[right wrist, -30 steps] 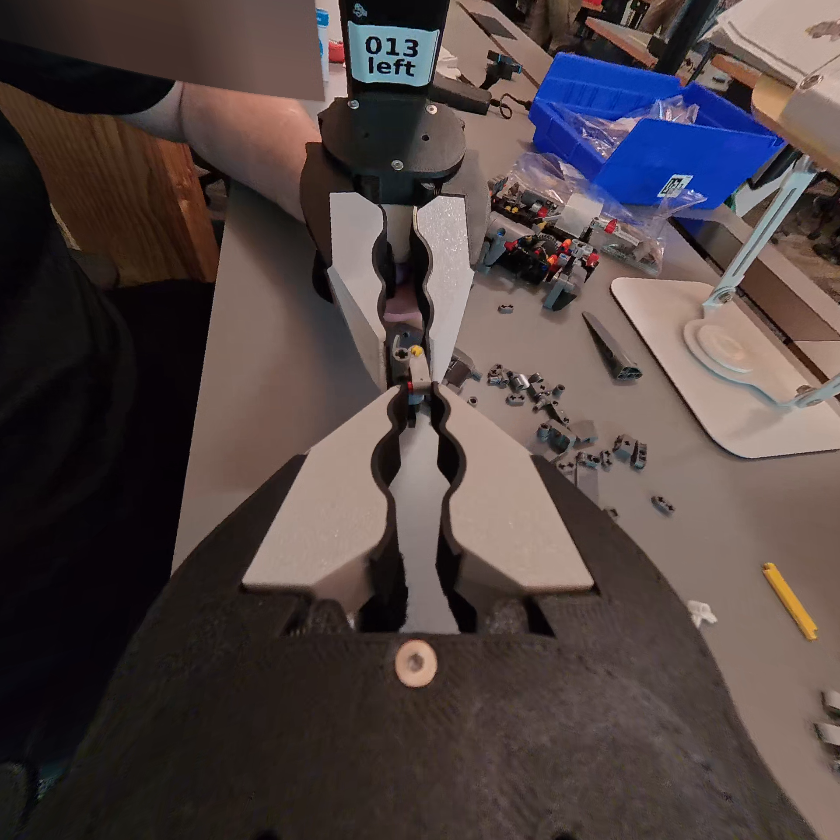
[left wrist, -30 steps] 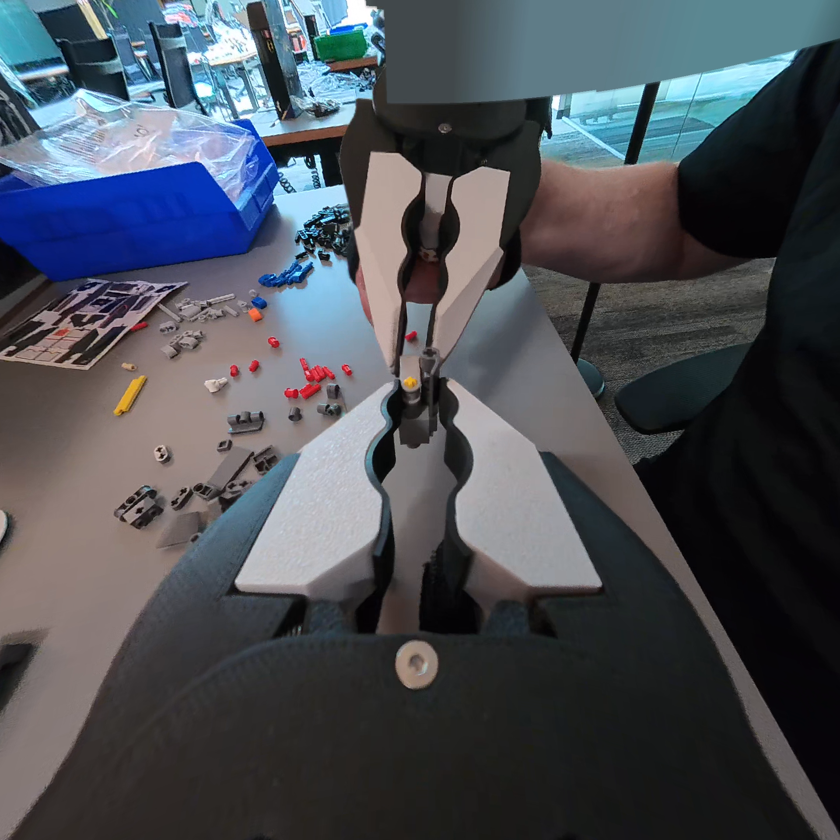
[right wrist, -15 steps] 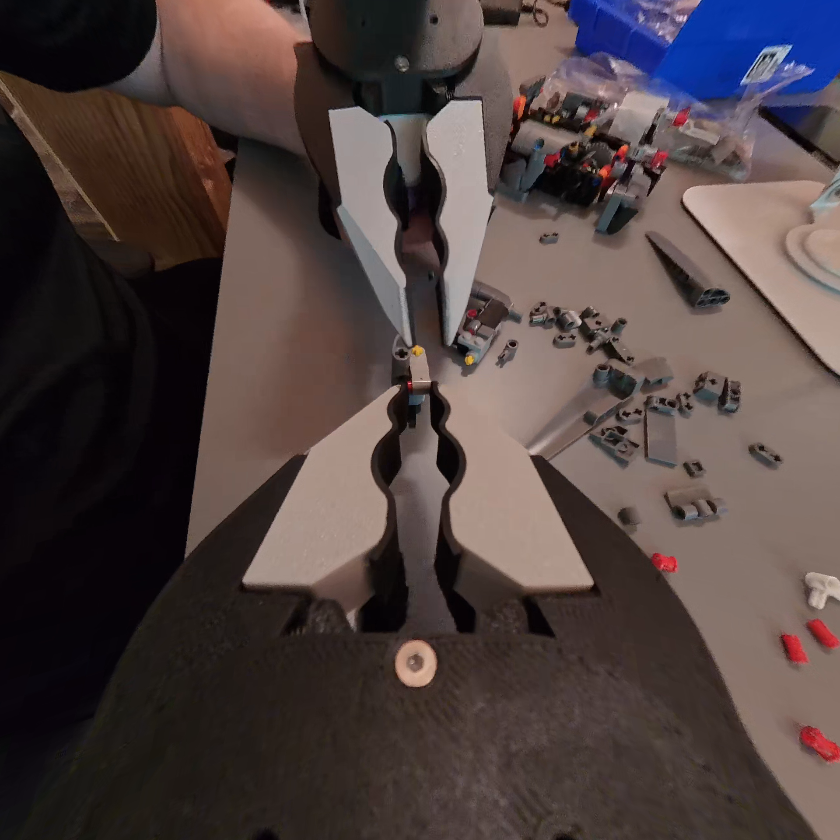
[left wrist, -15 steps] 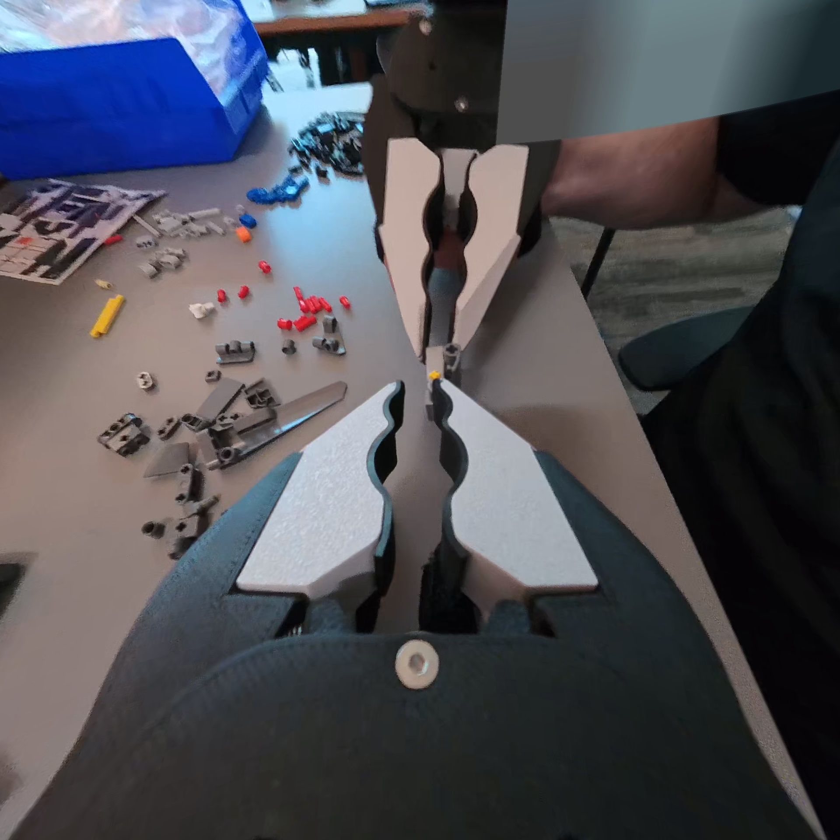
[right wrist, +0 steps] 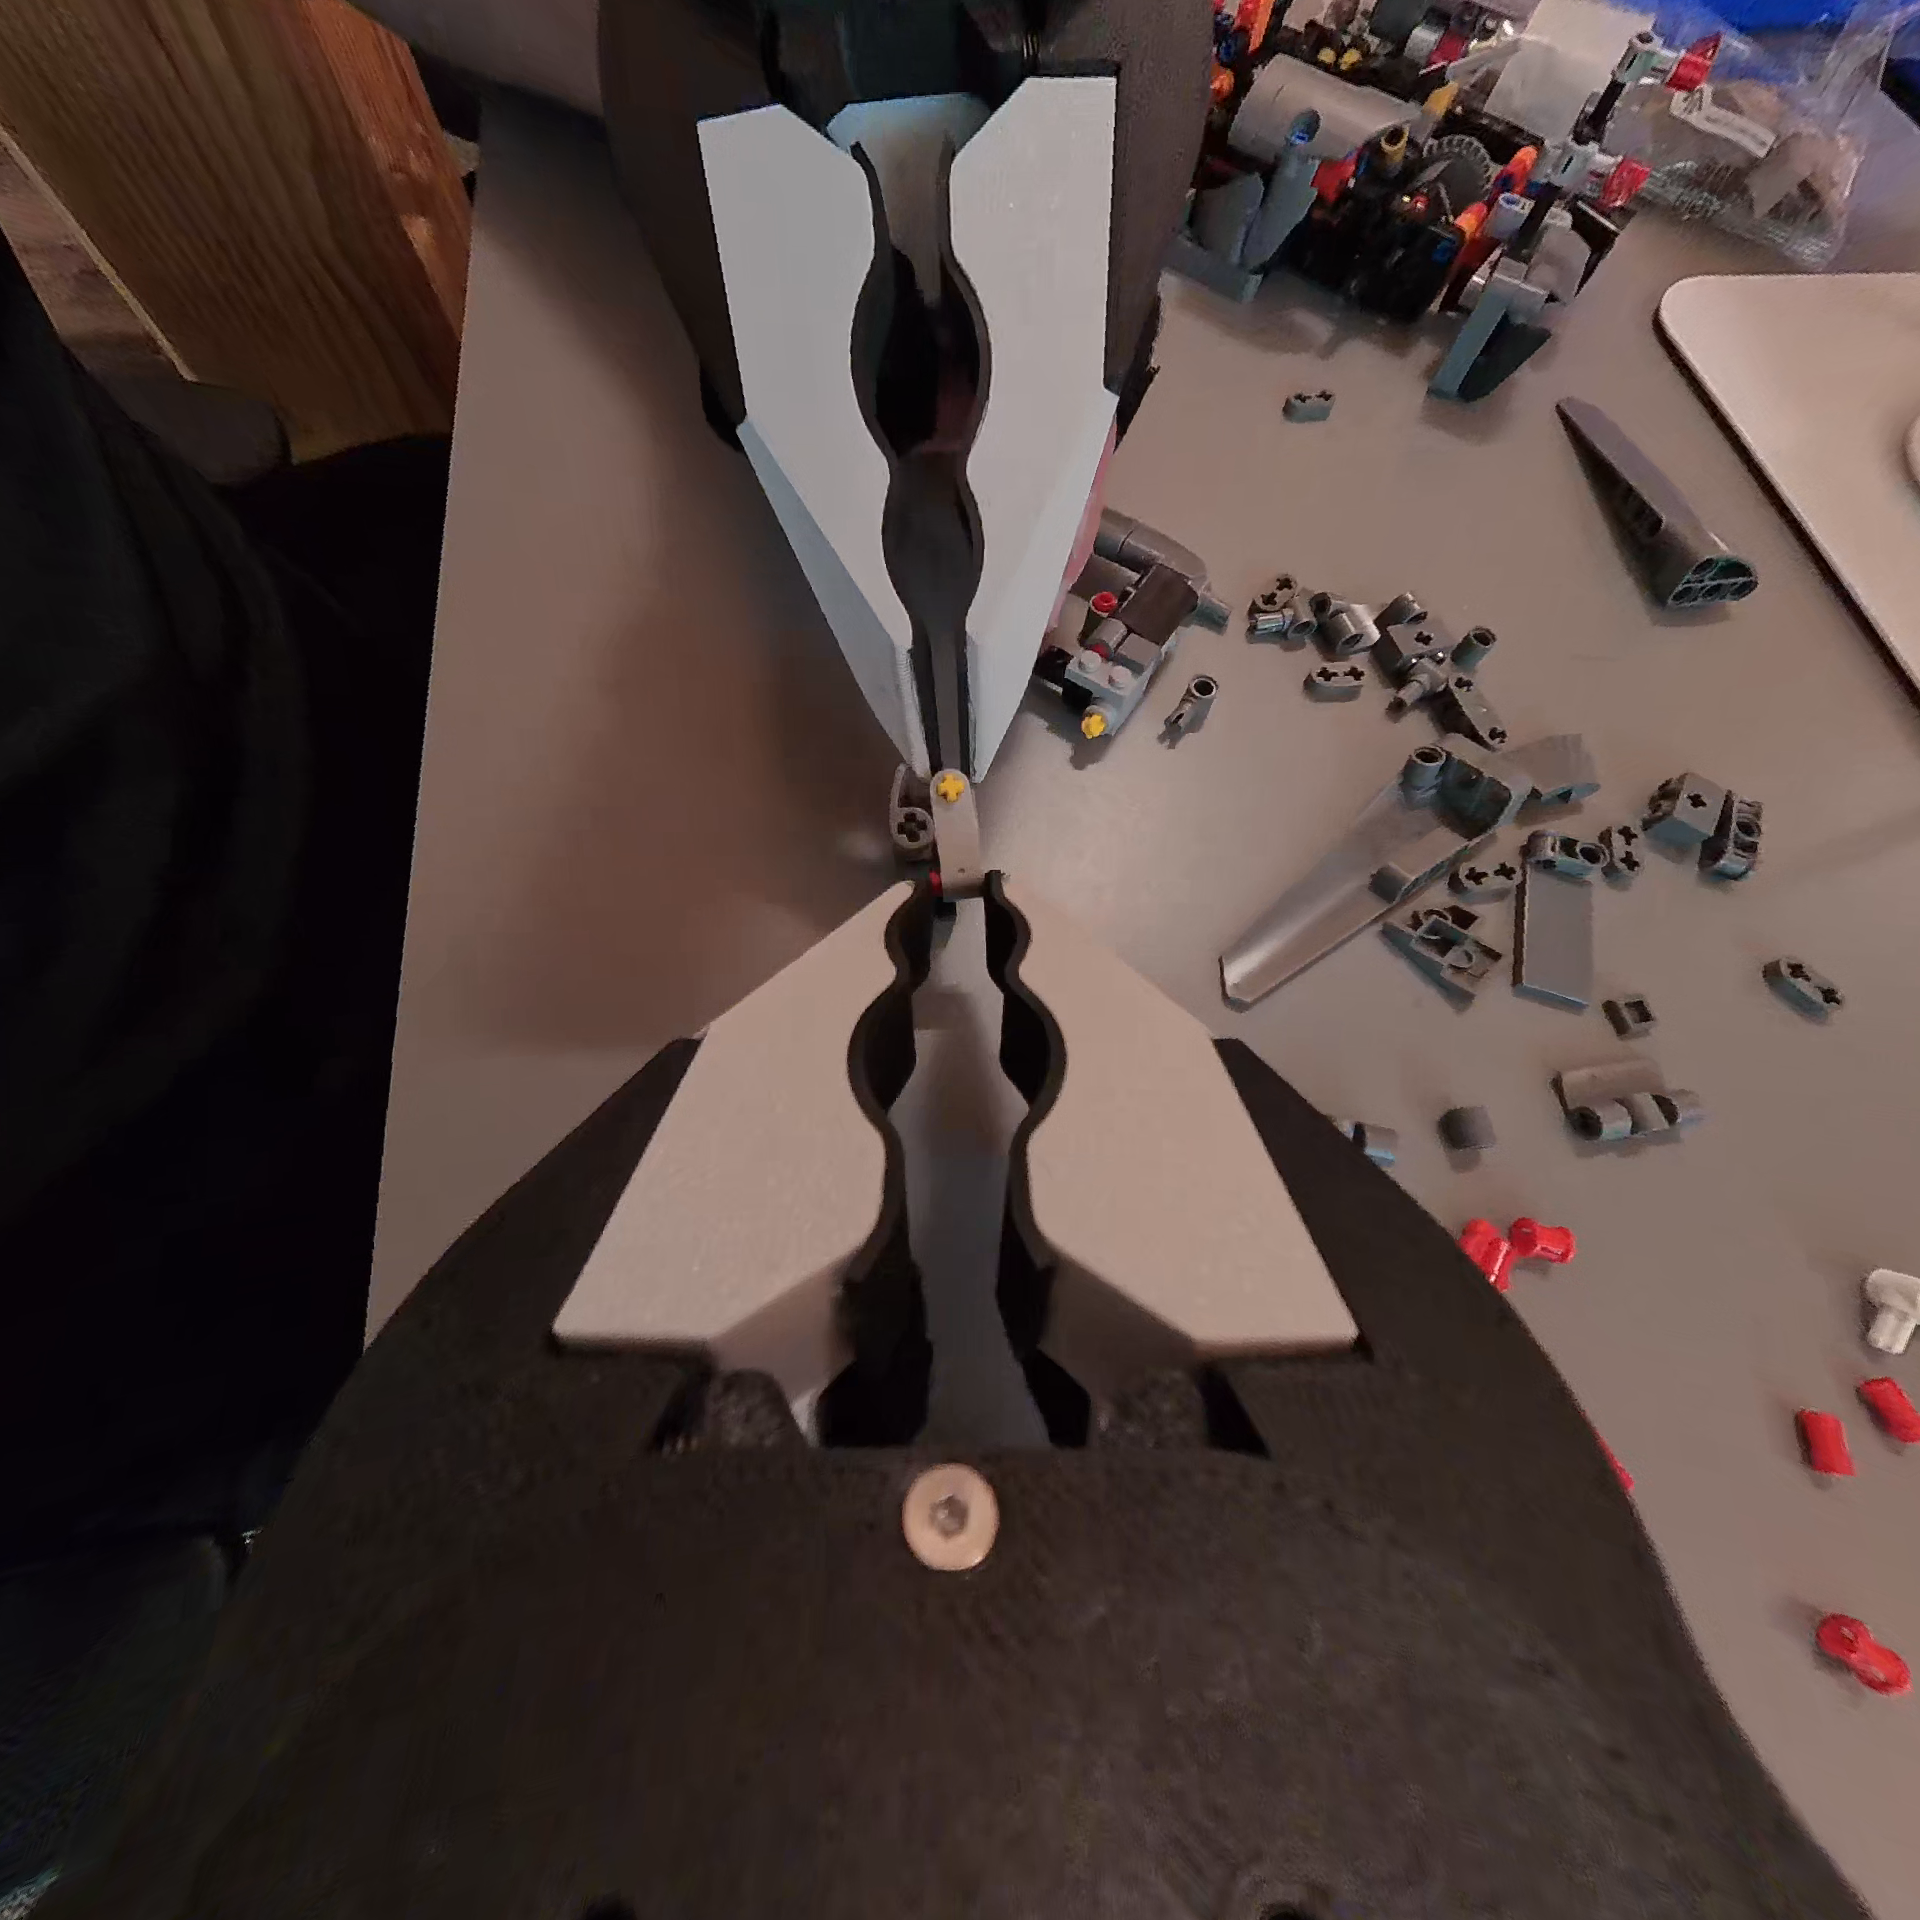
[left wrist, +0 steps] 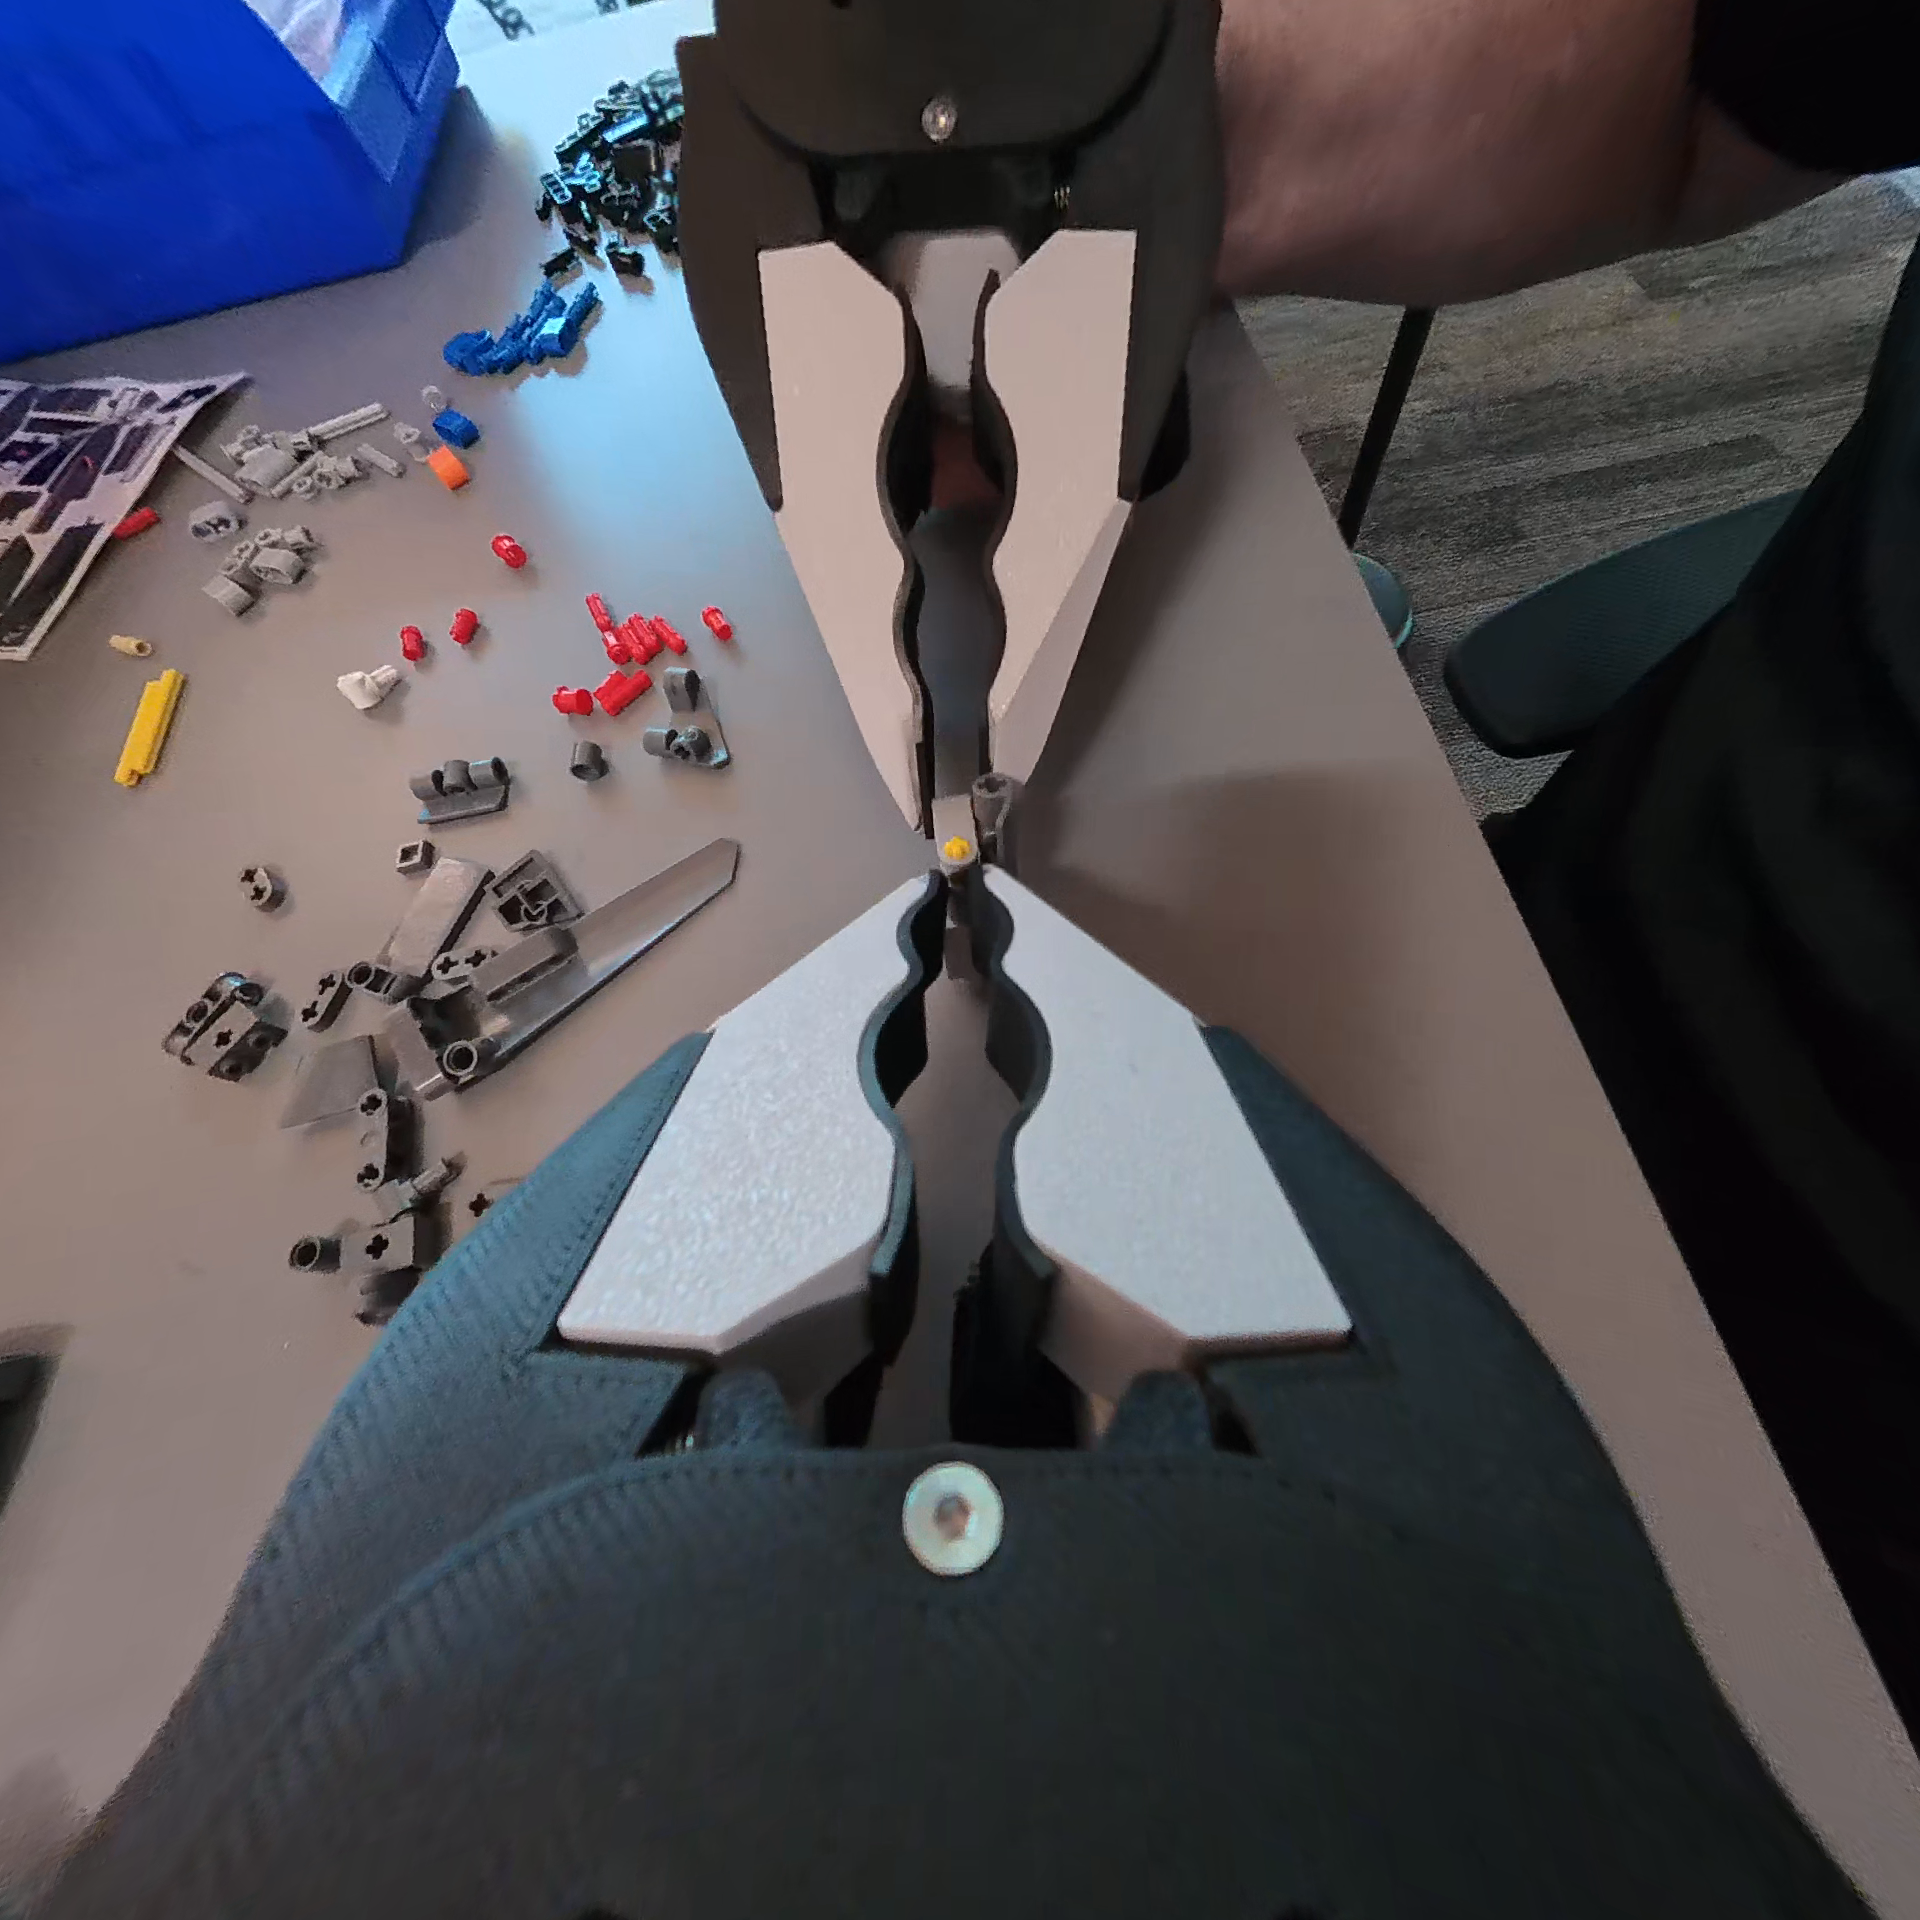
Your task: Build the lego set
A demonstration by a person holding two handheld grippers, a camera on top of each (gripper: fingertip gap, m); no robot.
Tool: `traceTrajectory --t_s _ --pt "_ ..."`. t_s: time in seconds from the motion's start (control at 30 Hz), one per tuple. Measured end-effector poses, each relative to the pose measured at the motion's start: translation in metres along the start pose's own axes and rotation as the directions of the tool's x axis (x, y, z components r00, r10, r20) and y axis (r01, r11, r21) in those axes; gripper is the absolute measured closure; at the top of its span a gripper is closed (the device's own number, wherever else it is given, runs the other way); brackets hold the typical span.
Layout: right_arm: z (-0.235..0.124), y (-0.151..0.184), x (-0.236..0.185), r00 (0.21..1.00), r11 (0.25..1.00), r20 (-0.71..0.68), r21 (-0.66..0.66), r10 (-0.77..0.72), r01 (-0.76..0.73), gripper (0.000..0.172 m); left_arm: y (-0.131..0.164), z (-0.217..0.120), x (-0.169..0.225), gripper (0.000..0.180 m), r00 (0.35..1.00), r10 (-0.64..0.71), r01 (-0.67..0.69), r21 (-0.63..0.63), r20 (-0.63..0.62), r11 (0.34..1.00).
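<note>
Left wrist view: the left gripper has its tips pressed nearly together at the near end of a small grey brick assembly with a yellow pin, while the right gripper pinches its far end above the grey table. Loose grey pieces and red pins lie well to the left, near a blue bin.

2 hand-held grippers, 1 yellow bar
</note>
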State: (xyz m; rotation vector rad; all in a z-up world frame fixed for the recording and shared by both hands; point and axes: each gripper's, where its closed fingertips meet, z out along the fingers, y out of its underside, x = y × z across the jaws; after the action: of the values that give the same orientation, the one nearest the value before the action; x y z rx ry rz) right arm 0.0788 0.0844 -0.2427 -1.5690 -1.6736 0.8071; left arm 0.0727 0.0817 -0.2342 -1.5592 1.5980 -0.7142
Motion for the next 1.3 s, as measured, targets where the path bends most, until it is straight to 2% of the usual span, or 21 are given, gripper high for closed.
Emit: traceTrajectory --t_s 0.33,0.83,1.1,1.3 --pt "0.001 -0.004 -0.001 0.999 0.999 -0.008 -0.012 -0.039 0.039 0.166 0.002 -0.002 -0.001 0.179 1.0 -0.007 0.007 -0.011 0.006 1.0" --pt "0.006 -0.012 0.001 0.996 0.983 0.031 -0.161 -0.083 0.087 0.165 0.009 -0.01 -0.002 0.18 0.999 -0.005 0.006 -0.022 0.044 1.0" --pt "0.007 -0.01 0.0 0.997 0.988 0.021 -0.137 -0.069 0.071 0.165 0.012 -0.007 -0.001 0.18 0.998 0.033 -0.031 -0.045 0.049 0.998" --pt "0.007 -0.01 0.001 0.997 0.988 0.024 -0.134 -0.07 0.073 0.165 0.006 -0.017 -0.009 0.176 0.998 -0.007 0.006 0.008 0.069 1.0"
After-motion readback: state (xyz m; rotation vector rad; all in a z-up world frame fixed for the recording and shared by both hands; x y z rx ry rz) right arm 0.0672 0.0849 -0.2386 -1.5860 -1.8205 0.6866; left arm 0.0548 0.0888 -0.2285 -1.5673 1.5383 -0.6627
